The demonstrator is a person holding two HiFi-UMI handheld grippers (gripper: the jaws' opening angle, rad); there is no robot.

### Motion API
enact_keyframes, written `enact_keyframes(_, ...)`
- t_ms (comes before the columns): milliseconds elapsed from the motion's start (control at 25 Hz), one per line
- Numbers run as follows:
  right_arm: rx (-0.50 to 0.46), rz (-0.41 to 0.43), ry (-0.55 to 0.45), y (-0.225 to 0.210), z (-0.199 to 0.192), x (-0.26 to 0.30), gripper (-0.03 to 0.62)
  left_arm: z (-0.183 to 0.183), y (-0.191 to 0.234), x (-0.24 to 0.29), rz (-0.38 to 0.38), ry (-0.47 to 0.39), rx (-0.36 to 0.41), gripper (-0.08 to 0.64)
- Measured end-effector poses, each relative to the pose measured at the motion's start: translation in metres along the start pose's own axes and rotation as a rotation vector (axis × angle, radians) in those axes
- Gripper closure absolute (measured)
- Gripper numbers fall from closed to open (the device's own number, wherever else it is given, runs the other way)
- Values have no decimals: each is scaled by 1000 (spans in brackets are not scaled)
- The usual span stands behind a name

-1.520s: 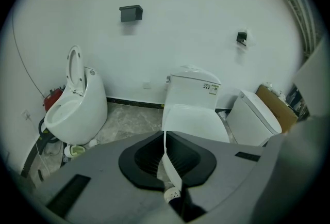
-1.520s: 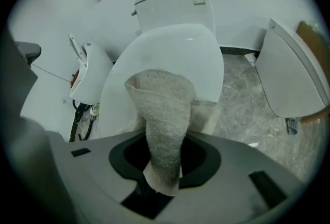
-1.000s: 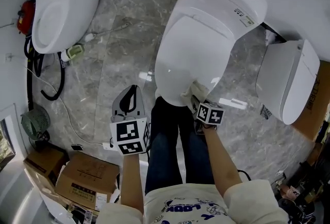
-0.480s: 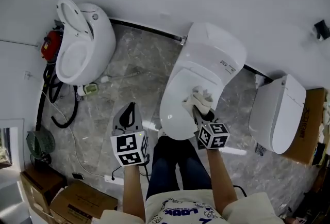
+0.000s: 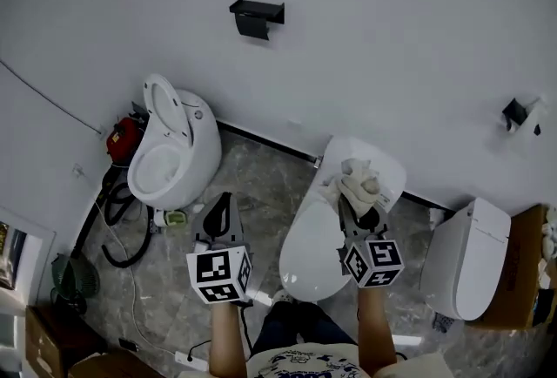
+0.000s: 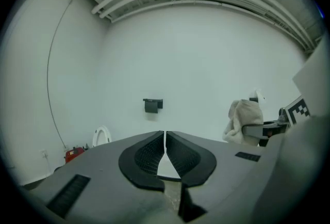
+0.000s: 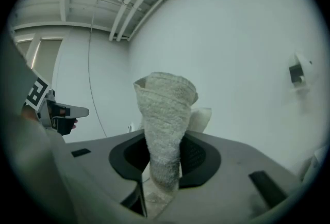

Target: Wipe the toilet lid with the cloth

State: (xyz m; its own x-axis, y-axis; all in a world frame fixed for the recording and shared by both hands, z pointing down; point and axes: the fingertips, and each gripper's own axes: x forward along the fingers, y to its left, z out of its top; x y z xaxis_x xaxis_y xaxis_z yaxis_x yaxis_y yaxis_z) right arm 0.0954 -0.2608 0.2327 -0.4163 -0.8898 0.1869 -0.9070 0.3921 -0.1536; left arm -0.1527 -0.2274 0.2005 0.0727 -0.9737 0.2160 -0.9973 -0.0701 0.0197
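Note:
The white toilet with its lid (image 5: 313, 250) down stands in the middle of the head view. My right gripper (image 5: 361, 209) is shut on a beige cloth (image 5: 359, 178), which shows over the toilet's back end. In the right gripper view the cloth (image 7: 164, 130) sticks up out of the right gripper (image 7: 165, 166), with only the wall behind it. My left gripper (image 5: 221, 200) hangs left of the toilet, over the floor. Its jaws are shut with nothing between them (image 6: 165, 136). The left gripper view also catches the cloth (image 6: 243, 120) at the right.
A second toilet (image 5: 170, 154) with its lid up stands at the left, with a red object (image 5: 124, 139) and black hoses (image 5: 113, 211) beside it. A third toilet (image 5: 466, 259) is at the right. Black holders (image 5: 257, 17) (image 5: 518, 113) hang on the wall. Boxes (image 5: 43, 341) sit at the bottom left.
The right gripper has carried the cloth from the lid's near edge up along it to the toilet's back end. The head view has tilted up toward the wall. The left gripper stays shut.

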Motion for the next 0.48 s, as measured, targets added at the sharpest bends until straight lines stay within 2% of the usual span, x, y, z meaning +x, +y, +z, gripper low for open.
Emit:
enact_keyframes(240,-52,20,-144,33,88,-29,479,82,7,-44,41,-153,31,545)
enact_keyframes(480,-66,29,-226,48,124,-51,479,124,7,-77,77,-247,50,545)
